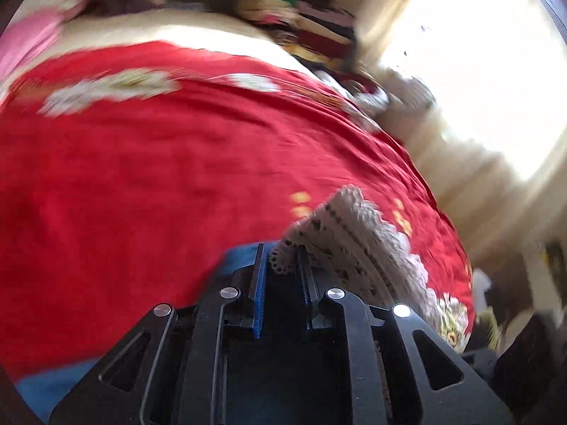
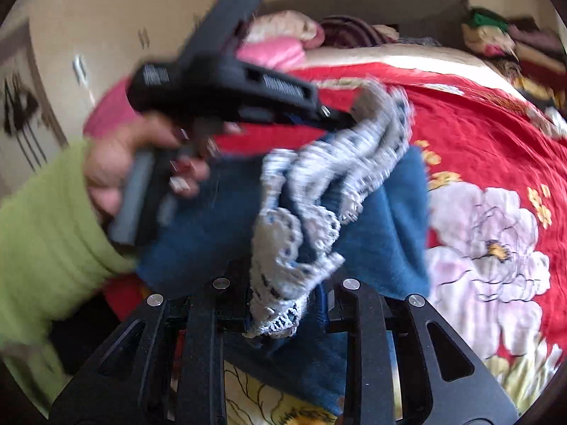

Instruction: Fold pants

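The pants (image 2: pixel 382 219) are blue denim with a white lace hem (image 2: pixel 319 191), lifted above a red flowered bedspread (image 2: pixel 496 134). My right gripper (image 2: pixel 287 304) is shut on the lace hem close to the camera. My left gripper (image 2: pixel 340 115), held by a hand in a green sleeve, is shut on another part of the lace hem, up and to the left. In the left wrist view my left gripper (image 1: pixel 281 258) pinches the lace hem (image 1: pixel 351 233), with a strip of denim (image 1: pixel 241 255) below. Both views are blurred by motion.
The bedspread (image 1: pixel 177 163) covers a bed with a cream sheet (image 1: pixel 170 24) behind it. Pink bedding (image 2: pixel 276 49) lies at the head. A pile of folded clothes (image 1: pixel 304 24) sits at the far right corner. A bright window (image 1: pixel 478 53) is at the right.
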`<state>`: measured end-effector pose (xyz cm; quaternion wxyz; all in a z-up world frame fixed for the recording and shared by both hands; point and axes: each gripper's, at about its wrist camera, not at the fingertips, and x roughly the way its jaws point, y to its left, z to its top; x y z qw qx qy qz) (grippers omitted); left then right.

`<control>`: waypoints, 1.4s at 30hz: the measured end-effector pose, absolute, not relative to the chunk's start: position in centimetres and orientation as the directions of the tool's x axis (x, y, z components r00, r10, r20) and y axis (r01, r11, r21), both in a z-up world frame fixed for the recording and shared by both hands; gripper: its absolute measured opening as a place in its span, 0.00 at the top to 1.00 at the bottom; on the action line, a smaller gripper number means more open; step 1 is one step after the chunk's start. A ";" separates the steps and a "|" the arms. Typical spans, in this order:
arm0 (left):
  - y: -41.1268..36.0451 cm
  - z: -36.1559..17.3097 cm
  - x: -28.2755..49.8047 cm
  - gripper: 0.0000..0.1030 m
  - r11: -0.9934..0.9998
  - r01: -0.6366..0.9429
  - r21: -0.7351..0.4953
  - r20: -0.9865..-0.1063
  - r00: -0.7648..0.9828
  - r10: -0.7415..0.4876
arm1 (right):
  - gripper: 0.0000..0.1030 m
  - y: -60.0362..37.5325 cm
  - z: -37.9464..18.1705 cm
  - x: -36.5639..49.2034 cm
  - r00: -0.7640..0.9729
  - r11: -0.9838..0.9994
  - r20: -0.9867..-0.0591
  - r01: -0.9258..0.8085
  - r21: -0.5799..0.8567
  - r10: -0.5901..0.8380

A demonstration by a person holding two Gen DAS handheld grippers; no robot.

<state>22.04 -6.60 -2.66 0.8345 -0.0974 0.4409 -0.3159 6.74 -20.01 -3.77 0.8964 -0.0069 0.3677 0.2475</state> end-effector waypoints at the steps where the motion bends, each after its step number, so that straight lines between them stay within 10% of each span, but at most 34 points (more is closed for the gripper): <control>1: -5.1 -2.7 21.9 0.85 0.783 0.410 -0.467 -0.660 0.427 -0.617 | 0.82 -19.5 -3.9 6.4 0.611 0.878 -0.668 -0.459 0.138 0.425; 10: 4.8 -3.8 18.8 0.55 0.626 0.251 -0.739 -0.465 0.482 -0.743 | 0.72 -12.7 -5.1 3.3 0.676 0.803 -0.681 -0.554 -0.218 0.282; 18: 1.7 -5.2 19.2 0.39 0.703 0.234 -0.672 -0.581 0.421 -0.696 | 0.51 -12.2 -4.8 0.1 0.772 0.747 -0.595 -0.528 -0.404 0.224; 23: -1.1 -5.9 21.2 0.39 0.736 0.231 -0.636 -0.636 0.384 -0.670 | 0.54 -12.9 -4.7 -0.4 0.717 0.781 -0.642 -0.555 -0.287 0.273; 24: -1.3 -6.1 21.5 0.42 0.749 0.222 -0.624 -0.650 0.386 -0.655 | 0.70 -12.9 -4.9 0.0 0.700 0.784 -0.655 -0.564 -0.261 0.285; 26: -2.0 -6.3 22.1 0.74 0.775 0.210 -0.597 -0.676 0.390 -0.626 | 0.84 -12.8 -4.9 -0.1 0.667 0.788 -0.675 -0.580 -0.205 0.315; 28: -1.9 -5.9 22.0 0.83 0.771 0.217 -0.598 -0.667 0.399 -0.629 | 0.86 -12.8 -4.7 -0.2 0.670 0.792 -0.671 -0.576 -0.200 0.318; 38: -1.3 -5.7 20.9 0.77 0.837 0.264 -0.480 -0.704 0.453 -0.546 | 0.82 -10.2 -6.1 -0.9 0.636 0.727 -0.700 -0.641 -0.245 0.325; 42: -0.4 -5.6 20.3 0.67 0.838 0.250 -0.485 -0.692 0.477 -0.542 | 0.63 -11.6 -4.7 -1.1 0.580 0.728 -0.698 -0.674 -0.121 0.421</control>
